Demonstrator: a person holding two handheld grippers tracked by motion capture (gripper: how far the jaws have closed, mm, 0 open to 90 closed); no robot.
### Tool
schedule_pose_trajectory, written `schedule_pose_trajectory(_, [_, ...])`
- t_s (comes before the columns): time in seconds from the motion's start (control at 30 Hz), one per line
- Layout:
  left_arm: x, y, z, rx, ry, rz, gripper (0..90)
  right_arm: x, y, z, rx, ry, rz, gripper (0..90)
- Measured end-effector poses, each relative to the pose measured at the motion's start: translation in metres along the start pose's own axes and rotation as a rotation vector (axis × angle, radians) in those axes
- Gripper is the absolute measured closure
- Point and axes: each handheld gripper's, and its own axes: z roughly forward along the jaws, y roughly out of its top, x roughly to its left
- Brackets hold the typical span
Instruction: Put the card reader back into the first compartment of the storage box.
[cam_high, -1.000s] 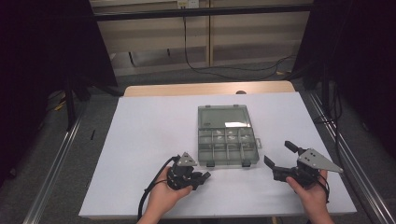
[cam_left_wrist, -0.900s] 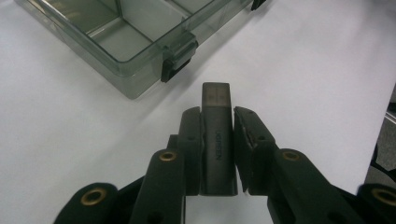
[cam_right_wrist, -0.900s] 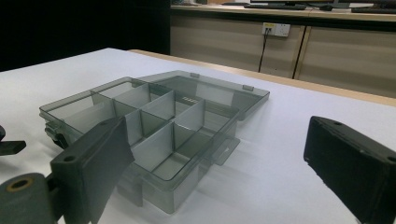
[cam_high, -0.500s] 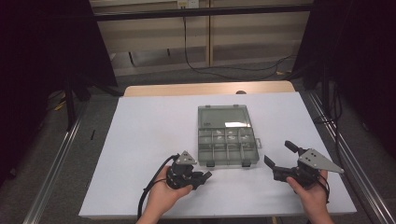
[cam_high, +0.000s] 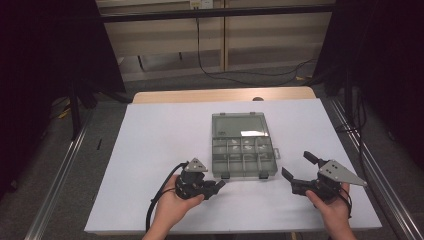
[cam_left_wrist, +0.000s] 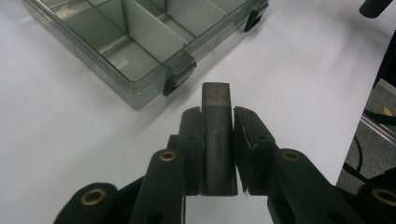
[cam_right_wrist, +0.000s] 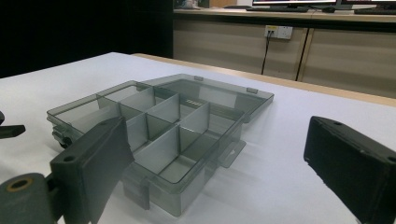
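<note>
Left gripper view: left gripper clamps a dark rectangular block, with the open compartment box at its 11 o'clock. Right gripper gapes empty at the box's 4 o'clock. Advice: lift over the front latch, centre above one cell, release low

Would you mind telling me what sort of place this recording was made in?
Probably a lab or test workspace: a white-covered table inside a metal frame, black curtains at the sides, wall sockets with cables, and monitors on a bench behind.
</note>
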Motion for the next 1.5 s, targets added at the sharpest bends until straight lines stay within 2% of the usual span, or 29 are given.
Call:
schedule_pose_trajectory(0.23, [0.003,0.008,-0.01,-0.033,0.006,-0.019,73.8,0.0,-0.001,0.0,0.005,0.003,0.002,6.4])
schedule_pose_trajectory(0.37, [0.004,0.014,-0.011,-0.035,0.012,-0.029,73.8,0.0,-0.001,0.0,0.002,0.003,0.008,6.4])
schedule_pose_trajectory(0.77, [0.014,0.029,-0.005,-0.036,0.037,-0.063,73.8,-0.001,-0.001,-0.001,0.002,0.001,0.015,6.2])
schedule_pose_trajectory(1.07, [0.019,0.034,-0.003,-0.033,0.052,-0.089,73.8,-0.001,-0.001,0.0,0.003,0.001,0.01,6.3])
schedule_pose_trajectory(1.5, [0.02,0.046,0.001,-0.041,0.066,-0.087,73.8,0.0,-0.002,0.0,0.009,0.007,0.01,6.3])
